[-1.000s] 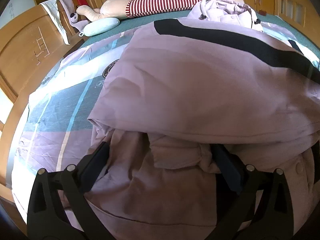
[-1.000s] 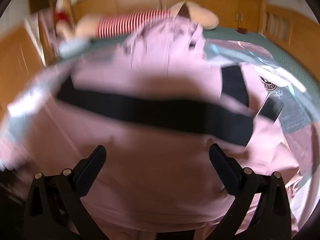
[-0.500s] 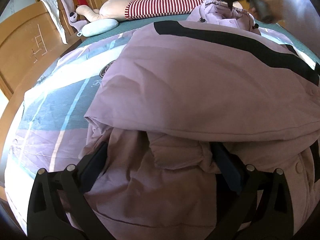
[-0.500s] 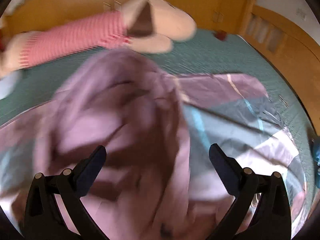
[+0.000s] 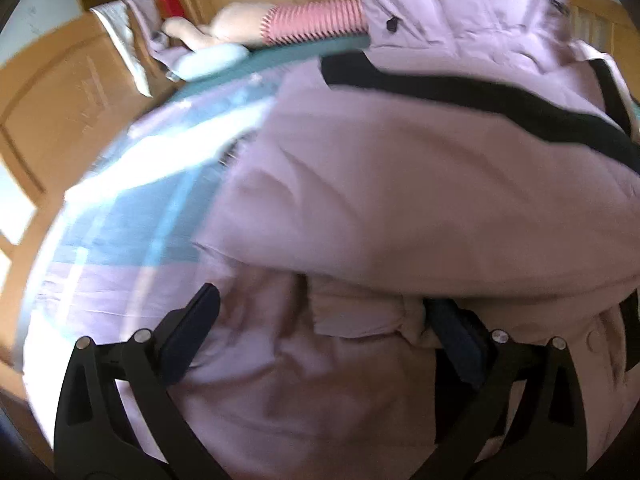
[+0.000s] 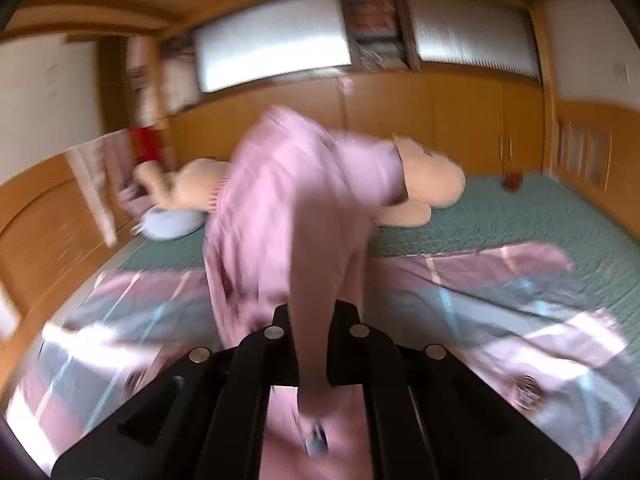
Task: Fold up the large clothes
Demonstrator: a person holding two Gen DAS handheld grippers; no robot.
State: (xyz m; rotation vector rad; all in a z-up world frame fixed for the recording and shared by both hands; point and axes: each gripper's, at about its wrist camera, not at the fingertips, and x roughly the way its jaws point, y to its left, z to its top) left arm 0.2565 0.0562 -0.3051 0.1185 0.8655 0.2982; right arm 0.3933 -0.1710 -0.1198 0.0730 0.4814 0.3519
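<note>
A large lilac padded jacket (image 5: 400,184) with a black band lies folded on the bed. My left gripper (image 5: 324,320) is open, its fingers spread over the jacket's near edge, holding nothing. The jacket's far part is lifted high at the top of the left wrist view (image 5: 452,4). In the right wrist view my right gripper (image 6: 312,328) is shut on a fold of the jacket (image 6: 304,208), which rises up from the bed in front of the camera. Both views are blurred by motion.
A striped lilac and blue sheet (image 5: 132,216) covers a green mattress (image 6: 520,216). A plush toy in a red-striped top (image 5: 280,24) and a pale blue pillow (image 5: 212,60) lie at the head. Wooden bed sides and cabinets (image 6: 440,104) surround the bed.
My right gripper went from open to shut on the jacket's far part and lifted it. The left gripper stayed open over the near edge.
</note>
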